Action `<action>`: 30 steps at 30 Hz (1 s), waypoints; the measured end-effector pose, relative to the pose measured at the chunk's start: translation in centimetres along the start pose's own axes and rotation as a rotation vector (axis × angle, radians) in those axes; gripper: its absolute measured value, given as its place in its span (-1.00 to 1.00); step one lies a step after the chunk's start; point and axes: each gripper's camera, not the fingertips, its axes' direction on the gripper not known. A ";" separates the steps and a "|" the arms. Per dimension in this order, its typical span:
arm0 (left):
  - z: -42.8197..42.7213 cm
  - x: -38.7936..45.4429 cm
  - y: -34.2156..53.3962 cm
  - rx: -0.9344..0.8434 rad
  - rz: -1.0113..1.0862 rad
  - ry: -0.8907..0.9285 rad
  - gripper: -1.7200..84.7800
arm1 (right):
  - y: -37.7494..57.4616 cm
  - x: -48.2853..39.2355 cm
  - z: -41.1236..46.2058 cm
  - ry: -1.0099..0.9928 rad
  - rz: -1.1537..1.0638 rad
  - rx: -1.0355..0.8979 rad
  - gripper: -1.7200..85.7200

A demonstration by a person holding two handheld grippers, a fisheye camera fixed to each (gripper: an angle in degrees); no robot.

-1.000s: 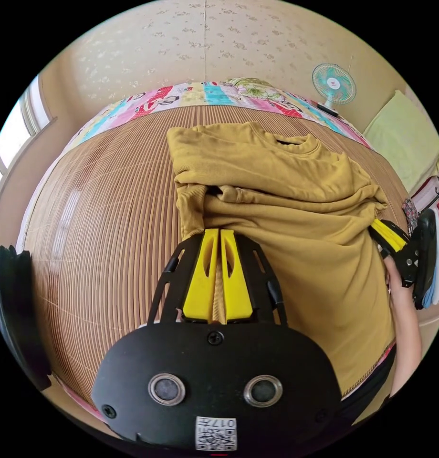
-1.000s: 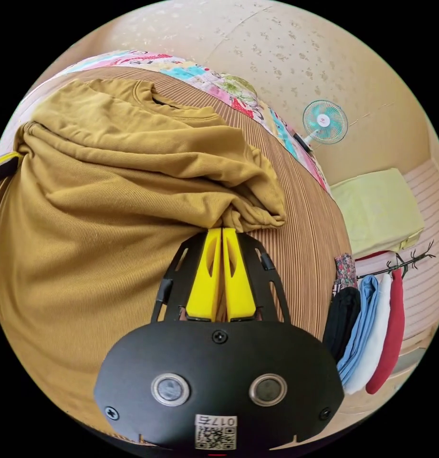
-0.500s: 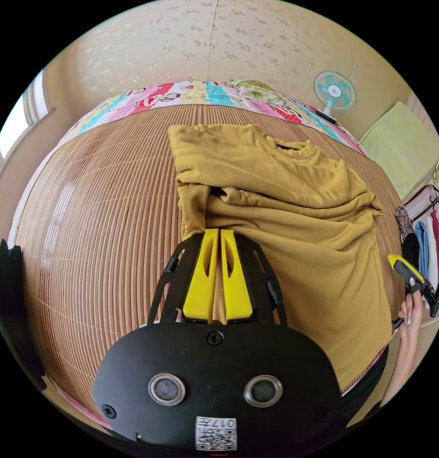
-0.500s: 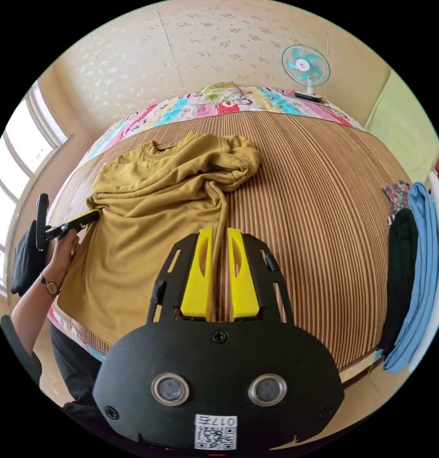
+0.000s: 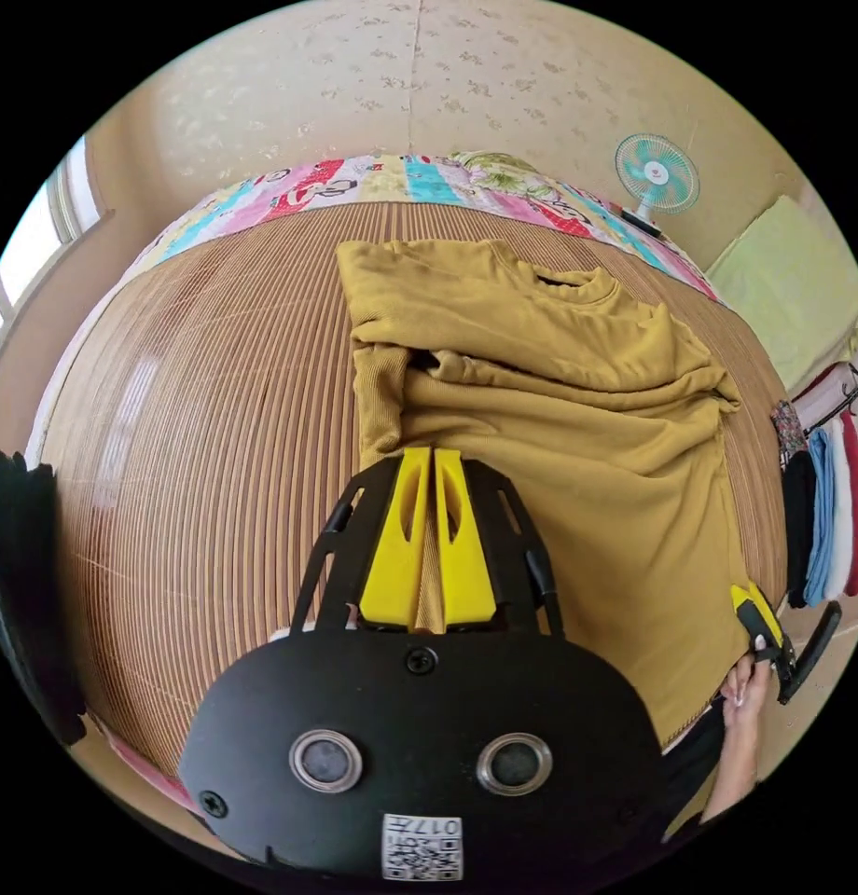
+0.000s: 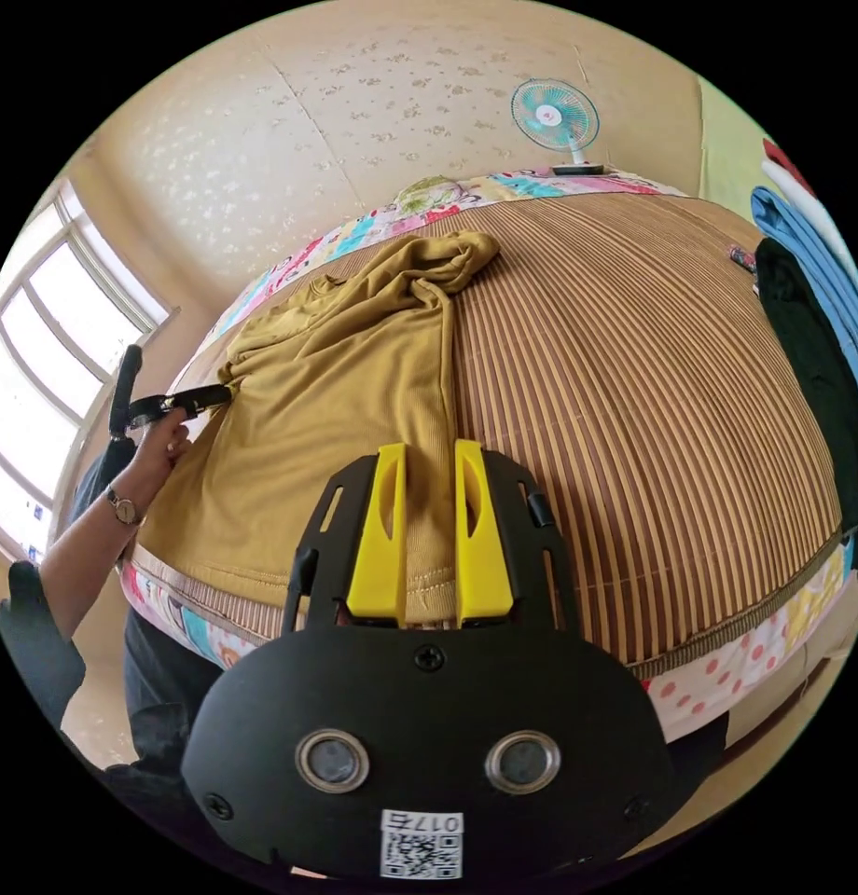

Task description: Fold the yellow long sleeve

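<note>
The bed (image 5: 214, 392) takes up most of both views, covered by a striped bamboo mat (image 6: 653, 392) with a colourful patterned quilt (image 5: 373, 182) showing along its far edge. The yellow long sleeve (image 5: 578, 419) lies spread on the mat with its collar toward the wall, its upper part gathered in folds across the chest and its hem reaching the near edge of the bed. In the right gripper view the same shirt (image 6: 354, 373) lies left of centre, with a bunched sleeve end at its far corner.

Hanging clothes (image 5: 825, 522) in black, blue, white and red sit off the bed's side, and a small teal fan (image 6: 554, 112) stands by the wall beyond the quilt.

The left gripper (image 5: 433, 466) sits at the shirt's side edge near the folded sleeve; its 2 jaws are nearly together with a strip of yellow fabric between them, grasping the shirt. The right gripper (image 6: 431, 466) is at the hem corner, its jaws parted with the hem lying between them and not clenched. A hand (image 5: 748, 676) holds that gripper at the hem.
</note>
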 end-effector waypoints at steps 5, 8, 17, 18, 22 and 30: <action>-7.6 -7.4 8.8 0.117 -0.157 0.263 -0.80 | 0.2 1.6 0.4 -0.023 0.009 0.011 -0.78; -11.4 -10.3 15.3 0.165 -0.273 0.427 -0.75 | 0.2 2.2 0.7 -0.029 0.009 0.012 -0.78; -13.4 -4.2 18.0 0.025 -0.127 0.415 -0.80 | 2.1 2.6 -1.1 -0.023 0.024 -0.027 -0.81; -13.2 -4.3 17.1 -0.036 -0.132 0.395 -0.84 | 2.6 2.4 -1.2 0.018 0.011 -0.043 -0.84; -17.1 -6.7 15.6 -0.006 -0.159 0.441 -0.87 | 1.7 1.7 -4.0 0.078 -0.067 -0.083 -0.87; -23.7 -6.5 17.8 -0.102 -0.043 0.293 -0.88 | 4.8 4.8 -4.8 0.310 -0.088 -0.153 -0.82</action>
